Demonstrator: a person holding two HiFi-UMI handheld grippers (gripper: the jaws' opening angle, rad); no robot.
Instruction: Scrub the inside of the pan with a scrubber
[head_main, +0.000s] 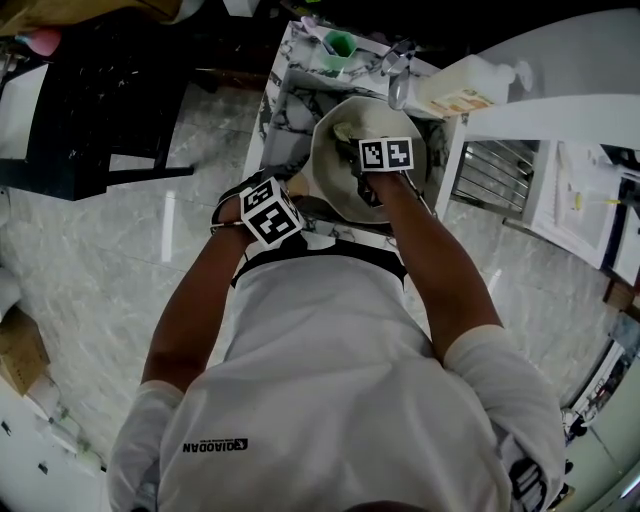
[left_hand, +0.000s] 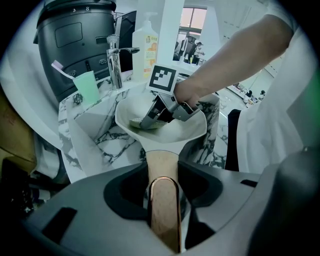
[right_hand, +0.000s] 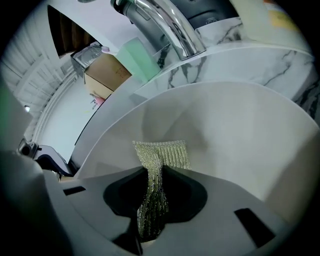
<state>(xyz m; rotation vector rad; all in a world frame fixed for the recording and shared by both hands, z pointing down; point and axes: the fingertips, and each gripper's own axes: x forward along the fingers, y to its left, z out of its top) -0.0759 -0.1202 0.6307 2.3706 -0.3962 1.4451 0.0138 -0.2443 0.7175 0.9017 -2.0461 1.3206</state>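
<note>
A cream pan (head_main: 335, 165) sits tilted in the marble sink (head_main: 285, 95). My left gripper (left_hand: 164, 200) is shut on the pan's wooden handle (left_hand: 161, 167), which has a copper band round its end. In the head view the left gripper (head_main: 285, 205) is at the pan's near left. My right gripper (right_hand: 152, 210) is shut on a silvery-green mesh scrubber (right_hand: 162, 155), whose free end lies pressed flat against the pan's inner wall (right_hand: 225, 130). Seen from the left gripper view, the right gripper (left_hand: 152, 118) reaches down into the pan (left_hand: 187, 131) with the scrubber (left_hand: 142, 123) at its tip.
A chrome faucet (left_hand: 114, 65) stands behind the sink. A green cup (left_hand: 87, 86) with a toothbrush is on its left and a soap bottle (left_hand: 145, 47) on its right. A black chair (head_main: 95, 110) is on the floor to the left.
</note>
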